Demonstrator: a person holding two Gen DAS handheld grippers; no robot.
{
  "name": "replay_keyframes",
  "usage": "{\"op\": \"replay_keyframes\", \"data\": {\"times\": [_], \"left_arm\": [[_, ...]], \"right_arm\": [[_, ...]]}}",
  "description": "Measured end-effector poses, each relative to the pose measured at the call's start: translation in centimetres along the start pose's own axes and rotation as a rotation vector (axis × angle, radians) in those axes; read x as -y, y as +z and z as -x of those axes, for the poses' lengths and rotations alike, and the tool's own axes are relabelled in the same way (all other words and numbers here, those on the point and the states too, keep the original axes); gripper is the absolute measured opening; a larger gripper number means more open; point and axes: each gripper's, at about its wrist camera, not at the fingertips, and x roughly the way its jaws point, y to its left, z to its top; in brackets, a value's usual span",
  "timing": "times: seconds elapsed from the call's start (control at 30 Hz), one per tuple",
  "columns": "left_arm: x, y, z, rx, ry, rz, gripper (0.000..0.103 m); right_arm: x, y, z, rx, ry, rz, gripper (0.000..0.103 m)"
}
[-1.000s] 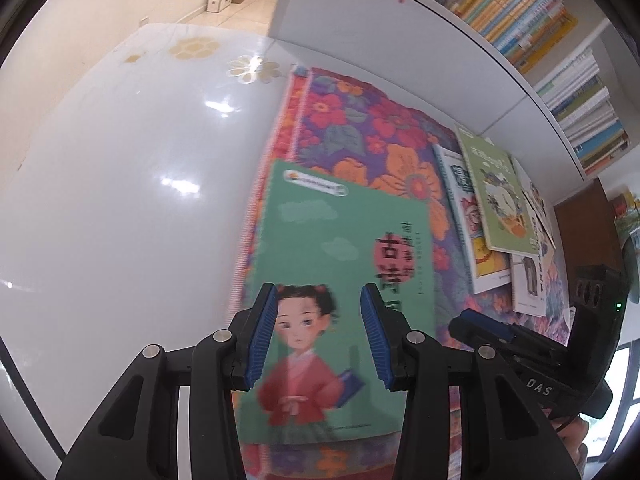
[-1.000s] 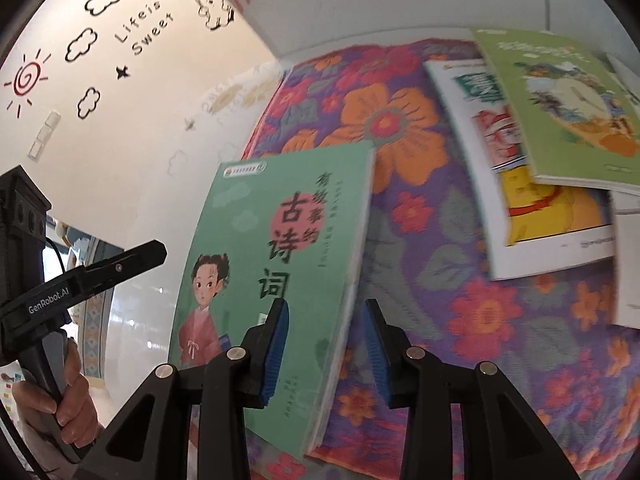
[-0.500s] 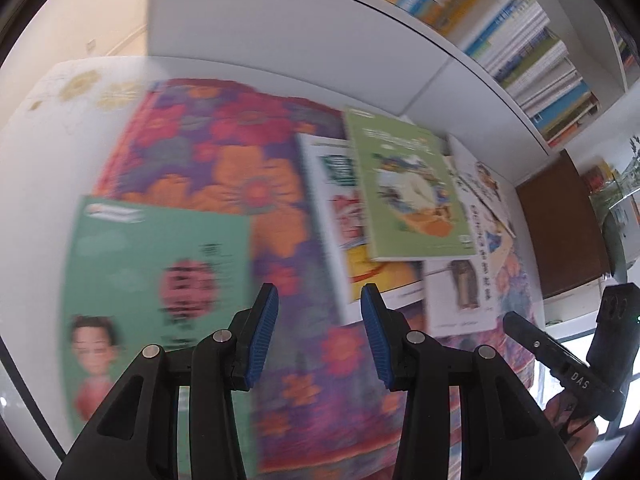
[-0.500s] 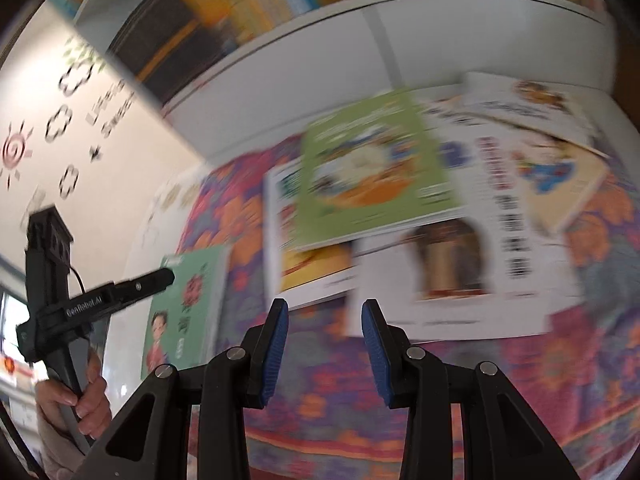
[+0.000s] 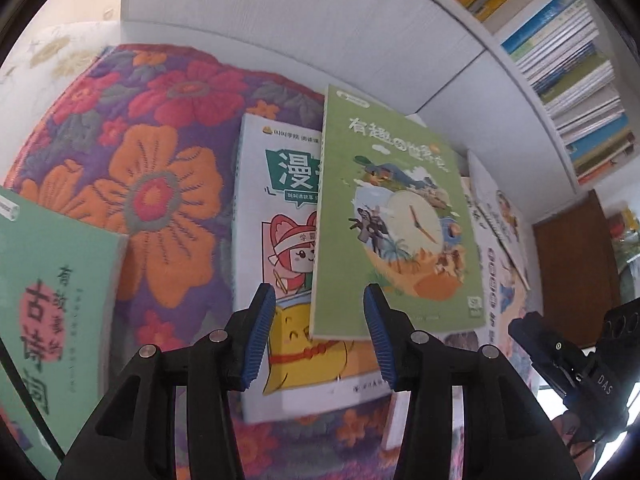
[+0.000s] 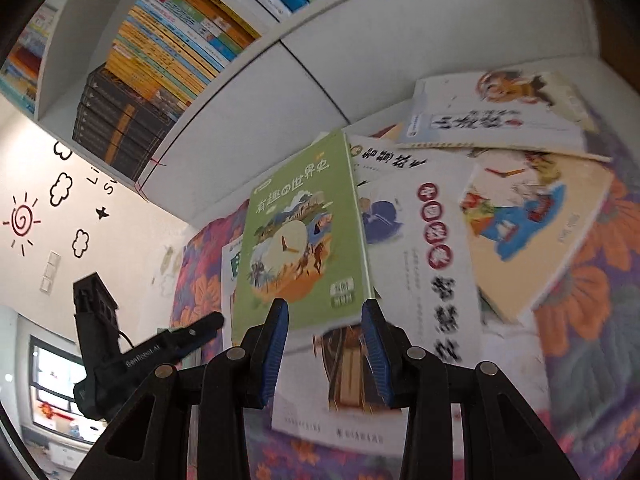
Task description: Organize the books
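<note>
Showing only leftward, teal book point(image 5: 44, 300) escapes the right view.

It looks like a children's reading room: white bookshelves point(image 6: 168, 64) packed with books at the upper left, sun-and-cloud wall stickers point(image 6: 40, 208) at left, picture books point(image 6: 440, 240) on a floral cloth point(image 5: 160, 184).

**Both tools angled downward, nothing gripped**

Left tool point(image 5: 320, 336): blue-padded fingers point(image 5: 260, 336) apart and opening, nothing between the pads. In the right wrist view its black body lies at 8 o'clock, fingers pointing toward 3 o'clock.

Right tool point(image 6: 325, 350): fingers point(image 6: 276, 350) parted, nothing held. In the left wrist view it appears at 4 o'clock, with part of the person's hand point(image 5: 568, 438) beneath it.
</note>
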Motion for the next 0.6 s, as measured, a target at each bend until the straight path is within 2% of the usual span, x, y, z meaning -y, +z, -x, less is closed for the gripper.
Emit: {"op": "replay_keyframes", "data": {"times": [0.07, 0.17, 0.3, 0.43, 0.53, 0.6], "left_arm": [[0.3, 0.2, -0.7, 0.000, 0.020, 0.000, 0.043], [0.5, 0.2, -1.3, -0.009, 0.001, 0.003, 0.043], [2.0, 0.2, -1.9, -0.021, -0.015, -0.063, 0.043], [3.4, -0.1, -1.9, -0.008, 0.042, -0.115, 0.045], [3.6, -0.5, -1.5, -0.015, 0.039, -0.133, 0.045], [3.7, -1.1, -1.1, -0.024, 0.049, -0.152, 0.045]], "right_arm": [[0.3, 0.6, -1.7, -0.024, 0.000, 0.004, 0.037], [0.7, 0.6, -3.4, -0.049, -0.031, 0.016, 0.037], [1.0, 0.4, -4.7, -0.050, -0.043, 0.019, 0.037], [0.1, 0.3, -5.3, -0.027, -0.055, 0.033, 0.055], [-1.3, -0.1, -5.4, -0.033, -0.132, 0.121, 0.055], [-1.6, -0.4, -5.0, -0.032, -0.145, 0.141, 0.055]]}}
